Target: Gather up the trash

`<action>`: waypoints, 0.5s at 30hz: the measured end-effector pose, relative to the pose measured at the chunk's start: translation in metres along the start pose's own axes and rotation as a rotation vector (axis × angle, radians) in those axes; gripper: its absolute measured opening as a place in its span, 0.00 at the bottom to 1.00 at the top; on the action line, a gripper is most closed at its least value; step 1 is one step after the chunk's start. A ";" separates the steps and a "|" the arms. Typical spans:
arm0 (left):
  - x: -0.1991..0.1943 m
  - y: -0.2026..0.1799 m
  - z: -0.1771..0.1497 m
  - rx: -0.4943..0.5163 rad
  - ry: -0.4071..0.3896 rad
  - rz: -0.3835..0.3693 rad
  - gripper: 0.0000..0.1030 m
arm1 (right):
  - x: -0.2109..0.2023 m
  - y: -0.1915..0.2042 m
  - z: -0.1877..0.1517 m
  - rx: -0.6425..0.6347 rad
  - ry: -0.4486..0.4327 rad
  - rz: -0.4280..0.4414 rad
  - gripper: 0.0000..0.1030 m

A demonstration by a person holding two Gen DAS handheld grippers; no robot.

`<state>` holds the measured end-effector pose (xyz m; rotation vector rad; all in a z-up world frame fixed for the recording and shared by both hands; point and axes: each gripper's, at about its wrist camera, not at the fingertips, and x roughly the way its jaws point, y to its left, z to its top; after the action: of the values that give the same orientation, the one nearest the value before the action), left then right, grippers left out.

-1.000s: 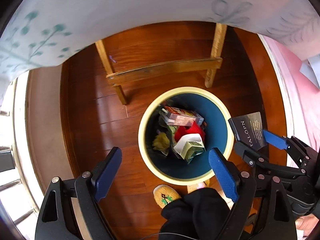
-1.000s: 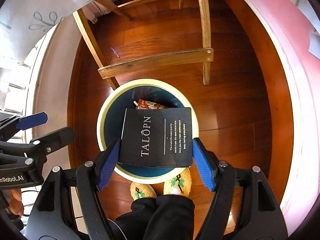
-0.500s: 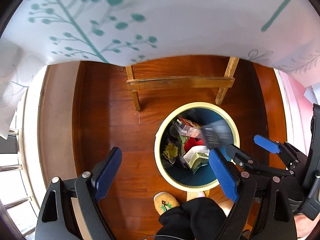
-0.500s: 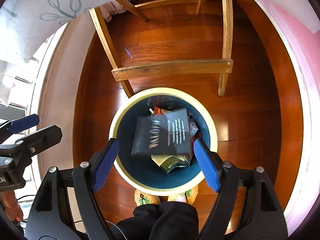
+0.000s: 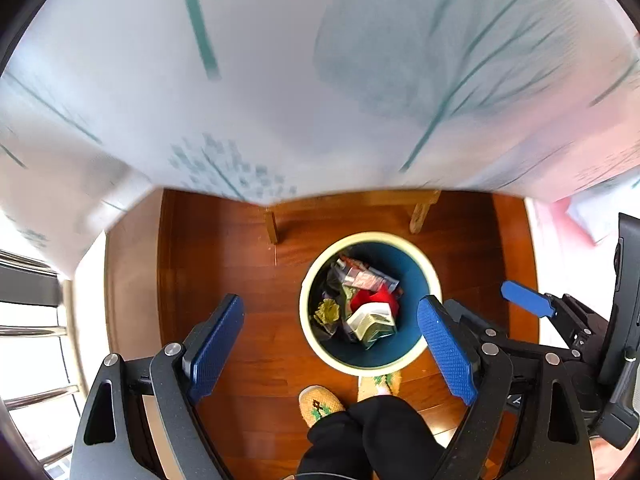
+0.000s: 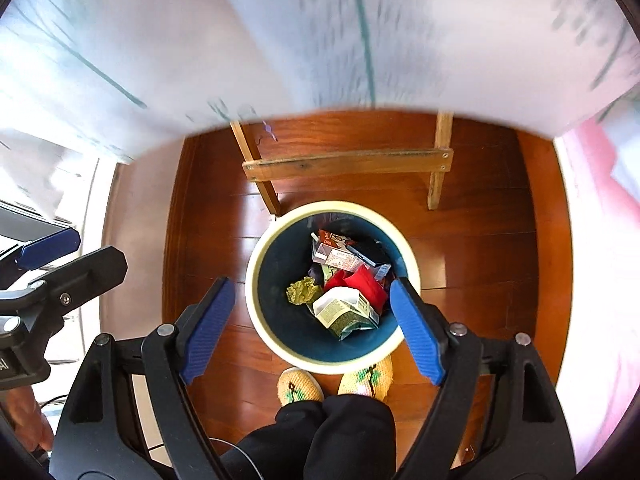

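A round bin with a cream rim (image 5: 305,312) (image 6: 253,292) and a blue inside stands on the wooden floor below both grippers. It holds a red piece (image 6: 360,284), a green-and-white carton (image 6: 344,312), a crumpled green wrapper (image 6: 302,290) and a printed snack pack (image 6: 336,256). A dark shape lies at the back of the heap; I cannot tell what it is. My left gripper (image 5: 330,307) hangs open and empty, high over the bin's left side. My right gripper (image 6: 312,284) is open over the bin, nothing between its blue pads (image 6: 416,332).
A white cloth with a teal plant print (image 6: 320,40) overhangs the top of both views. Wooden legs and a crossbar (image 6: 348,164) stand behind the bin. A person's patterned slippers (image 6: 300,386) and black trousers are just in front of it. A pink surface (image 6: 592,240) lies right.
The black box left the right gripper's jaws and fell into the bin. Both grippers rose, so the bin looks smaller and the cloth fills more of each view.
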<state>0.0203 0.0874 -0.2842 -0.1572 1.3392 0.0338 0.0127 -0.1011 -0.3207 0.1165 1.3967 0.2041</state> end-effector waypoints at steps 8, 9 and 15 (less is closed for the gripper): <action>-0.118 -0.023 0.021 0.007 -0.090 0.011 0.87 | -0.109 0.009 0.020 0.044 -0.037 -0.013 0.76; -0.133 -0.026 0.023 0.008 -0.102 0.015 0.87 | -0.124 0.010 0.023 0.047 -0.047 -0.011 0.76; -0.223 -0.039 0.038 0.021 -0.177 0.042 0.87 | -0.215 0.020 0.043 0.051 -0.108 -0.029 0.76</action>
<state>0.0096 0.0682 -0.0558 -0.1057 1.1654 0.0673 0.0190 -0.1256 -0.1017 0.1470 1.2954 0.1359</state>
